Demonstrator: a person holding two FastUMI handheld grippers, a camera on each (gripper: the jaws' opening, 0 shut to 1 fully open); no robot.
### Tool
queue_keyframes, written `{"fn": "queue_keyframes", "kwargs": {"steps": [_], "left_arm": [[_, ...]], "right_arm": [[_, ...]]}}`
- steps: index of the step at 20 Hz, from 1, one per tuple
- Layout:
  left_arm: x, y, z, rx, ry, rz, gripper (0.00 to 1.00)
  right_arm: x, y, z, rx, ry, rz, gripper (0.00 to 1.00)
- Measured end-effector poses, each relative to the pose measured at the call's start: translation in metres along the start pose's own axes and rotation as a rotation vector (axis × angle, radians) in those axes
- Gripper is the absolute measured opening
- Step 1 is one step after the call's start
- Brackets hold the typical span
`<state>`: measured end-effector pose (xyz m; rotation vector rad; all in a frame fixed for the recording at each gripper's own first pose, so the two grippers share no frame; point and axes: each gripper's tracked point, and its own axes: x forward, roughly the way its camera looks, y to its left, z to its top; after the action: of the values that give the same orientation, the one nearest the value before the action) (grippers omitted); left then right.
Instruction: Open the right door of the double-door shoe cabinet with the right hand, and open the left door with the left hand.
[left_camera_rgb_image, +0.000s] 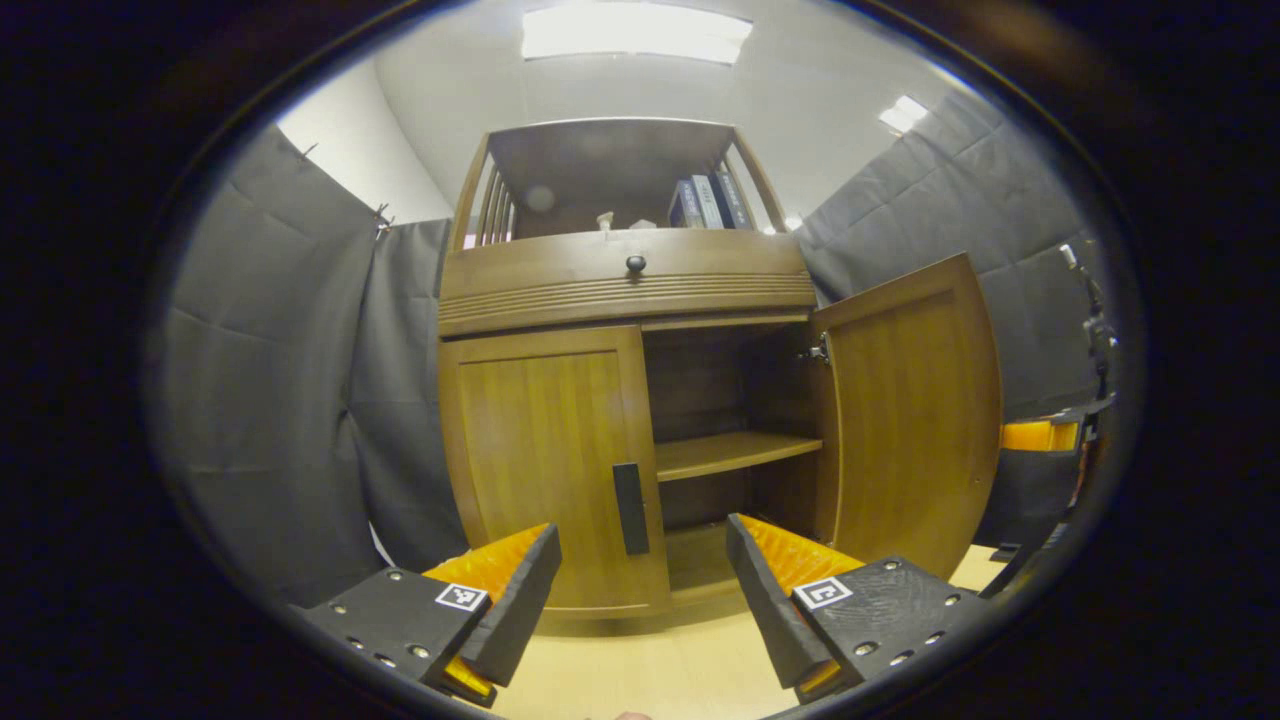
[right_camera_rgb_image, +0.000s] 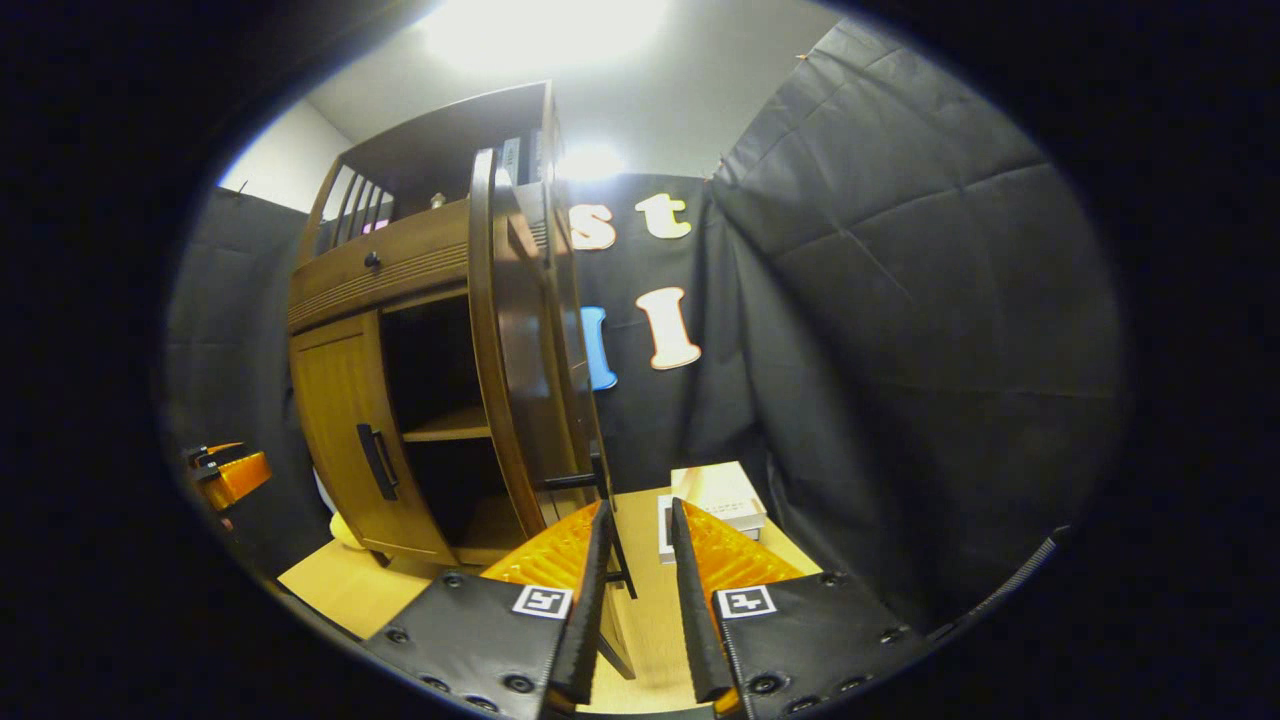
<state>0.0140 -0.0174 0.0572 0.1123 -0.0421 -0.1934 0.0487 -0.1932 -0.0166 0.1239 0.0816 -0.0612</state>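
In the left gripper view we see the brown wooden double-door shoe cabinet (left_camera_rgb_image: 625, 400) ahead, standing on the pale wood floor (left_camera_rgb_image: 650, 670). Its left door (left_camera_rgb_image: 545, 465) sits flush and closed, its dark vertical bar handle (left_camera_rgb_image: 630, 508) just above and between our left gripper (left_camera_rgb_image: 640, 570) fingers, which are spread wide apart and hold nothing. The right door (left_camera_rgb_image: 915, 410) is swung out, baring an inner shelf (left_camera_rgb_image: 735, 452).

In the right gripper view, we see the right door (right_camera_rgb_image: 520, 340) edge-on, its dark handle (right_camera_rgb_image: 600, 500) just ahead of the right gripper (right_camera_rgb_image: 640, 560). The jaws are nearly together with a narrow gap; whether they pinch the handle we cannot tell. A light flat box (right_camera_rgb_image: 720, 495) lies on the floor beyond.
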Motion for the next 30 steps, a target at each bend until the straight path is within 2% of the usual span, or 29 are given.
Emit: {"fn": "queue_keyframes", "kwargs": {"steps": [2,4,7,8,11,12,13,16,17,20,21,24,25,27,28,30], "left_arm": [[0.003,-0.002,0.000,0.001,-0.002,-0.009,0.96],[0.003,-0.002,-0.001,0.001,-0.003,-0.020,0.96],[0.005,-0.003,-0.003,-0.010,0.007,-0.027,0.95],[0.005,-0.004,-0.004,-0.015,0.011,-0.026,0.96],[0.007,-0.006,-0.004,-0.034,0.016,-0.017,0.96],[0.009,-0.005,-0.003,-0.032,0.008,-0.013,0.96],[0.012,-0.004,-0.003,-0.024,0.002,-0.011,0.96],[0.016,0.001,-0.005,0.005,-0.002,-0.007,0.96],[0.016,0.001,-0.007,0.008,0.000,-0.005,0.96],[0.017,0.001,-0.010,-0.001,0.013,0.003,0.96],[0.017,0.002,-0.010,-0.006,0.019,0.008,0.96],[0.019,0.005,-0.013,-0.008,0.037,0.027,0.87],[0.020,0.009,-0.013,-0.008,0.033,0.043,0.78],[0.025,0.007,-0.019,-0.024,0.055,0.042,0.60],[0.028,0.007,-0.025,-0.044,0.080,0.042,0.57],[0.042,0.012,-0.034,-0.072,0.109,0.064,0.59]], "right_arm": [[-0.017,0.003,0.007,0.006,-0.029,-0.012,0.68],[-0.033,0.002,0.009,-0.037,-0.057,-0.050,1.00],[-0.056,0.012,0.003,-0.099,-0.068,-0.067,0.98],[-0.062,0.016,-0.002,-0.109,-0.062,-0.063,0.92],[-0.077,0.025,-0.012,-0.139,-0.047,-0.056,0.92],[-0.079,0.023,-0.014,-0.145,-0.041,-0.062,0.98],[-0.081,0.022,-0.016,-0.143,-0.033,-0.068,0.93],[-0.087,0.015,-0.023,-0.114,-0.002,-0.091,0.93],[-0.089,0.011,-0.022,-0.109,0.001,-0.106,0.98],[-0.095,0.002,-0.023,-0.108,0.003,-0.136,0.98],[-0.098,0.000,-0.024,-0.107,0.007,-0.142,0.92],[-0.101,-0.004,-0.027,-0.104,0.017,-0.150,0.98],[-0.101,-0.003,-0.027,-0.103,0.019,-0.148,0.93],[-0.100,-0.002,-0.029,-0.102,0.021,-0.137,0.93],[-0.098,-0.001,-0.029,-0.104,0.022,-0.131,0.98],[-0.095,0.001,-0.029,-0.107,0.019,-0.121,0.98]]}}
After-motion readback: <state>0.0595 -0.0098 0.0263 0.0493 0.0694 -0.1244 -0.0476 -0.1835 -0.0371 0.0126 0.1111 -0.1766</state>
